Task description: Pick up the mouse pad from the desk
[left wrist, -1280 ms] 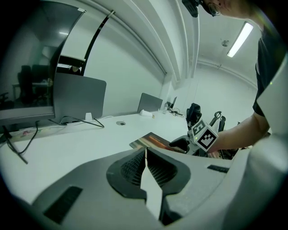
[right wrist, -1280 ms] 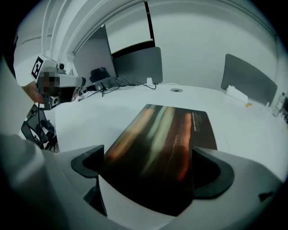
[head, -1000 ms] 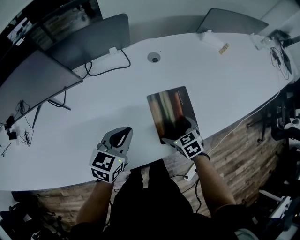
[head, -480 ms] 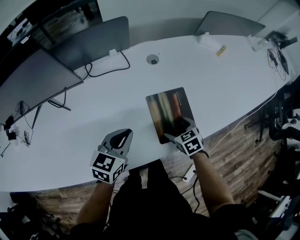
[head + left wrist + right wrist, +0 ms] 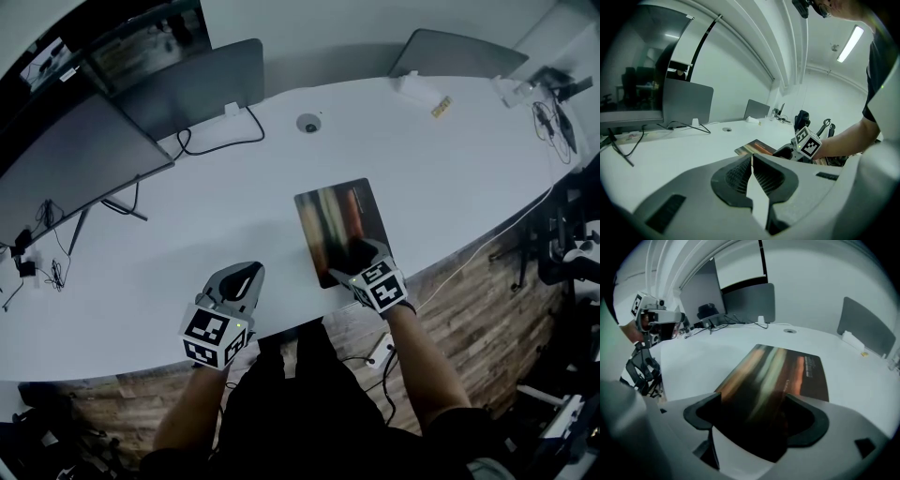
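At the near edge of the desk, right gripper tilted down over the single mouse pad, jaws partly apart and just closing, the pad's near edge between them, unclamped, left gripper well aside, jaws together, empty, bare desk around both.

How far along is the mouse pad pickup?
Done: right gripper sits at the near end of the dark rectangular mouse pad. In hand: its jaws have just been closing, pad between them. Remaining: grip and lift; pad lies flat on the white desk.
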Motion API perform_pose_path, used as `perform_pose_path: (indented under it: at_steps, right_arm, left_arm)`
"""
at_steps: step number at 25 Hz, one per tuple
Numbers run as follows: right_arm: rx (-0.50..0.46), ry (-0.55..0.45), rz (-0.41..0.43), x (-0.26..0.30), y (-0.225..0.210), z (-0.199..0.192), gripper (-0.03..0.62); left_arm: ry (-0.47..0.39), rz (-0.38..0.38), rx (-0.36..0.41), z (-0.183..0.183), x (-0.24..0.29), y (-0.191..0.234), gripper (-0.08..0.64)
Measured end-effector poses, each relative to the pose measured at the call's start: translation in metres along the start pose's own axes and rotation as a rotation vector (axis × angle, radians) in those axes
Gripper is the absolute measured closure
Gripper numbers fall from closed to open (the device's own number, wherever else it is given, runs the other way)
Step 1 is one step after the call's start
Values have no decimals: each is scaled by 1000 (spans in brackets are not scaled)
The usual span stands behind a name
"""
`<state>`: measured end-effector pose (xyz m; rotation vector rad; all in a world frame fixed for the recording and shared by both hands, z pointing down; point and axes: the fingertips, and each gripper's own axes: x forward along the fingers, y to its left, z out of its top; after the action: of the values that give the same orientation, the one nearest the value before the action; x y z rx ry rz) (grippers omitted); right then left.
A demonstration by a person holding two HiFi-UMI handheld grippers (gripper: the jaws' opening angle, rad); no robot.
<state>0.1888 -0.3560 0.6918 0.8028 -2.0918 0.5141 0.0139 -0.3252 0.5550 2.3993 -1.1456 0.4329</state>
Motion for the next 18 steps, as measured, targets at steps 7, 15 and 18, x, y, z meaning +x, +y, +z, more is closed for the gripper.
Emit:
perform_pose_path:
  at_steps: [7,15,18]
  right_arm:
    - [-183,47,59,-6,13,-7,26]
    - [-229,57,123,23,3,8,23]
    - [-243,55,137,24,4,9,23]
  left_arm:
    - [5,17,-14,-4,-7,10,541]
    - [14,11,-16,-4,0,10,541]
    - [21,12,-18,-6,1,12,541]
